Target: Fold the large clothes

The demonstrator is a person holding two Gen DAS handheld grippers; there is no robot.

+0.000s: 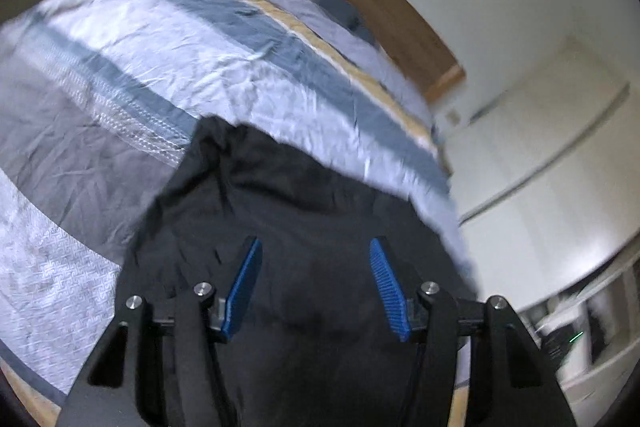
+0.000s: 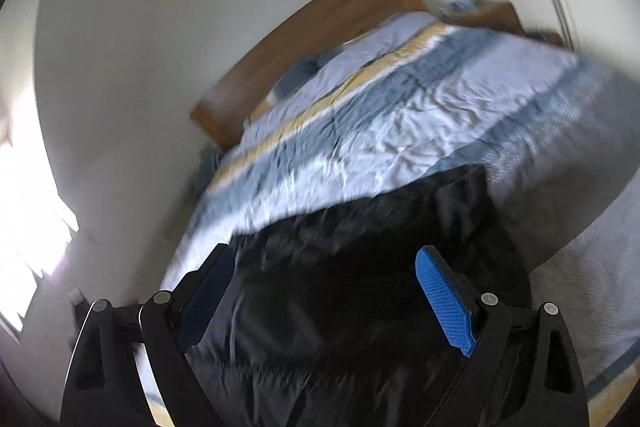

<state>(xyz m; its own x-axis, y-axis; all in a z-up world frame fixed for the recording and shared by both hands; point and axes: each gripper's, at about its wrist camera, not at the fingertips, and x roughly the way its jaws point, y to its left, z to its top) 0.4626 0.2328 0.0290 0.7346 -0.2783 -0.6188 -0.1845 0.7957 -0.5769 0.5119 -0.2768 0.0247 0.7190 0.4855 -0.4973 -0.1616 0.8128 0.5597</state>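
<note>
Striped bedding (image 1: 192, 39) covers the bed, a wooden headboard (image 2: 304, 39) at its far end. Our black garment (image 1: 288, 211) lies at the bed's near edge. We hold the left tool (image 1: 316, 247) and right tool (image 2: 326, 253) spread above it, pinching nothing.

Left claw (image 1: 316, 247) and right claw (image 2: 326, 255) both angle downward, blue-padded jaws spread apart.

black garment (image 1: 304, 195) runs off the bottom edge; bed (image 2: 400, 115) blurred.
</note>
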